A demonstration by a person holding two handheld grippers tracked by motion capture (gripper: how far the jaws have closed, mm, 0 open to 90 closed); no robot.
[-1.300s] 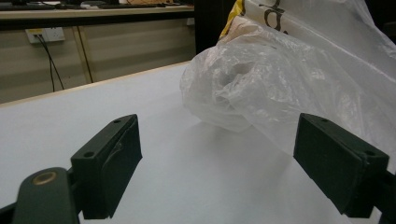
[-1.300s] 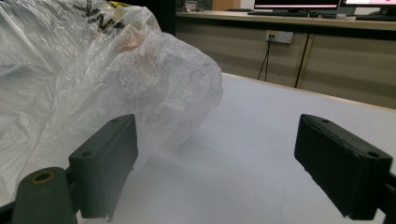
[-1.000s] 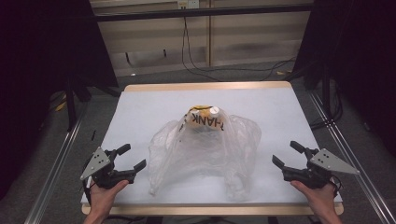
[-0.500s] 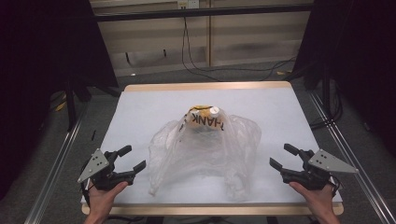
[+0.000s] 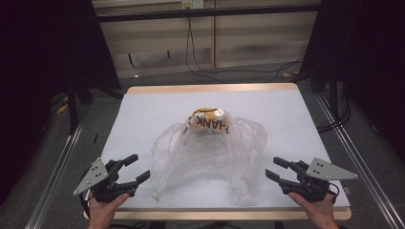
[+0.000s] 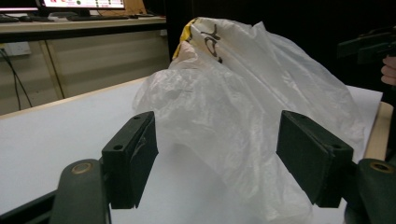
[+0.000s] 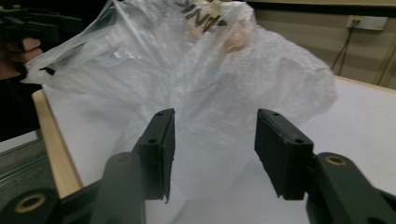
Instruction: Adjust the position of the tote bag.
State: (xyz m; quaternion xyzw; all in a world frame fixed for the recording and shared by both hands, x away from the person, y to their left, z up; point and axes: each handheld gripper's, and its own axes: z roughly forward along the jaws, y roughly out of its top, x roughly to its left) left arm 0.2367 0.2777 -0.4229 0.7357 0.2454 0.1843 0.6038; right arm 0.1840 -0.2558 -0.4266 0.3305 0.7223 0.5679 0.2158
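Note:
A crumpled clear plastic bag (image 5: 210,152) printed with black "THANK" letters lies in the middle of the white table (image 5: 143,114), with a yellow and white item (image 5: 208,117) inside at its far end. My left gripper (image 5: 137,167) is open just off the bag's near left edge. In the left gripper view the bag (image 6: 243,102) lies ahead of the jaws of the left gripper (image 6: 219,156), apart from the pads. My right gripper (image 5: 274,168) is open at the bag's near right edge; the bag (image 7: 210,74) lies beyond it (image 7: 215,149). Both pairs of jaws have just been closing, with nothing pressed between them.
The table's wooden front edge (image 5: 219,215) runs between the person's hands. Metal rails (image 5: 57,167) flank the table on both sides. Cables (image 5: 224,71) lie on the floor behind it, and dark curtains stand at the far left and right.
The right gripper has edged in toward the bag and its jaws have narrowed. The left gripper's jaws have narrowed slightly. The bag has not moved.

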